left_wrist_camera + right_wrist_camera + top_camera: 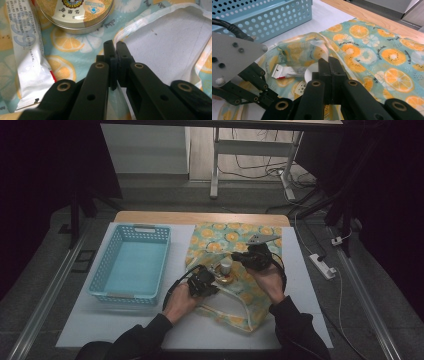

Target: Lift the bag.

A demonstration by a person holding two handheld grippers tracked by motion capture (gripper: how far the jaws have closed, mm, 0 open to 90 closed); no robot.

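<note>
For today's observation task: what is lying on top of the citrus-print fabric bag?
On the fabric bag lie a round tin and a white sachet, side by side. Both grippers, left and right, hover above. Whatever lies under the cloth is covered.

White-topped table (200, 332): blue perforated basket (131, 264) left, citrus-print cloth bag (235, 237) right

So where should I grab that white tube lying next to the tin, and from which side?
Take the tube across its flat middle, coming straight down from above. It lies flat on the bag, long and thin, so jaws set across its narrow width should close on it. The tin sits close to one end, so probably stay toward the crimped end with the red stripe.
</note>
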